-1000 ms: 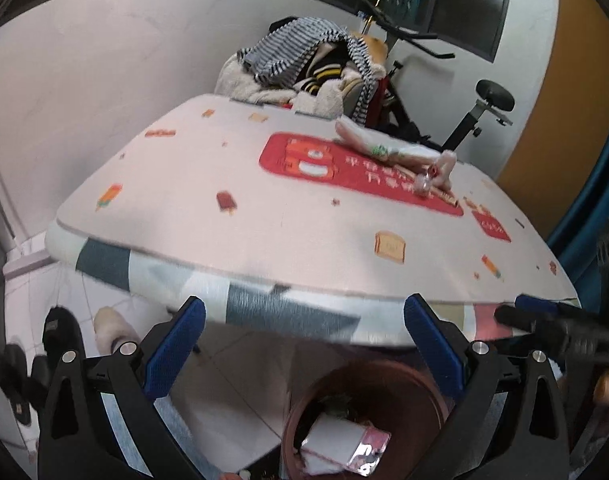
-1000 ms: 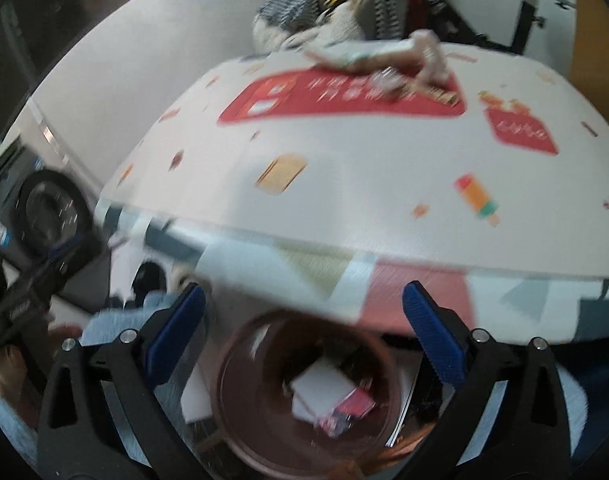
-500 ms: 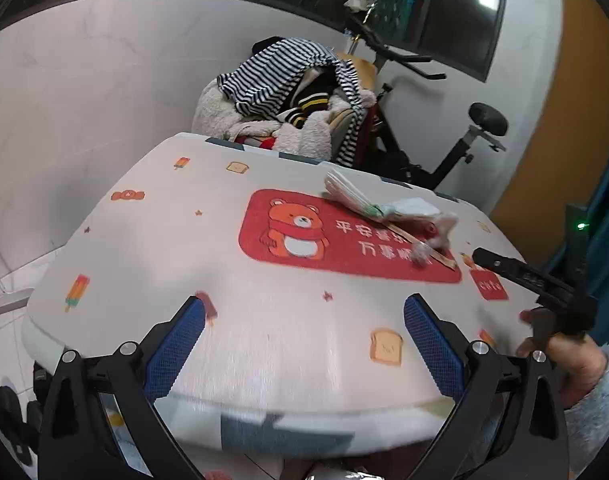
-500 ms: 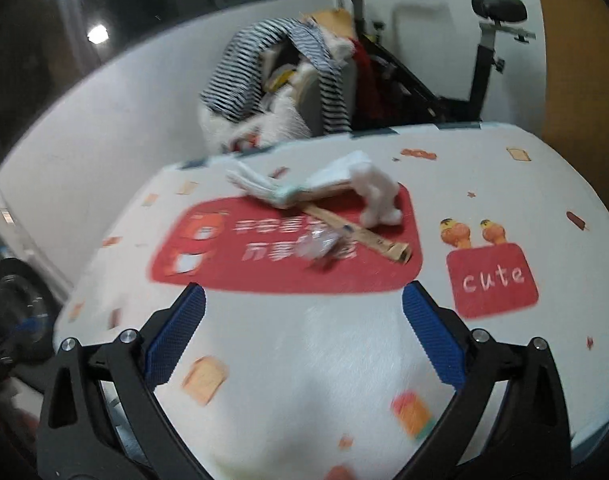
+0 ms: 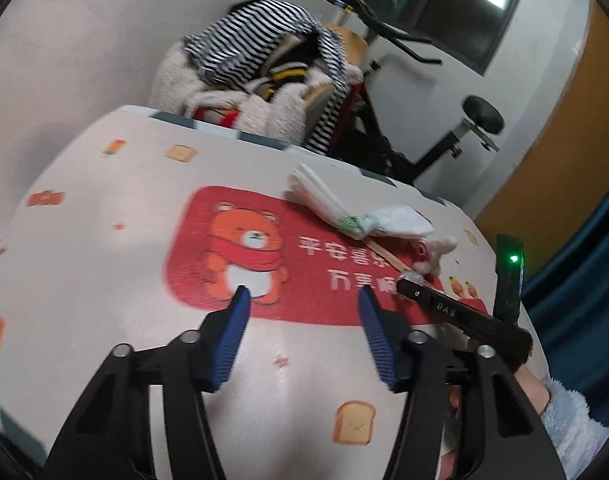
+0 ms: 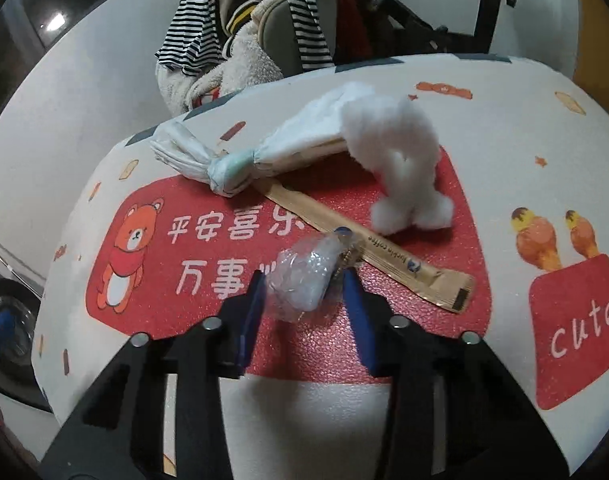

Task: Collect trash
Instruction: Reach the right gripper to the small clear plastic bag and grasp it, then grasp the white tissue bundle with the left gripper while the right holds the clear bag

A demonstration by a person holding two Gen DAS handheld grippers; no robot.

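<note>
The right gripper point(image 6: 302, 276) has just been closing around the crumpled plastic wrap point(image 6: 304, 276) on the table point(image 6: 484, 128); whether the pads already press it, I cannot tell. The left gripper point(image 5: 302, 292), also closing, is empty. A second ago both hung over the bin, so another pickup begins.

A table point(image 6: 384, 420) under a cream printed cloth point(image 6: 504, 128) fills mid-frame. On it lie a twisted white wrapper point(image 6: 224, 160), cotton fluff point(image 6: 400, 148), a brown sachet point(image 6: 384, 248) and crumpled clear plastic point(image 6: 304, 276).
</note>
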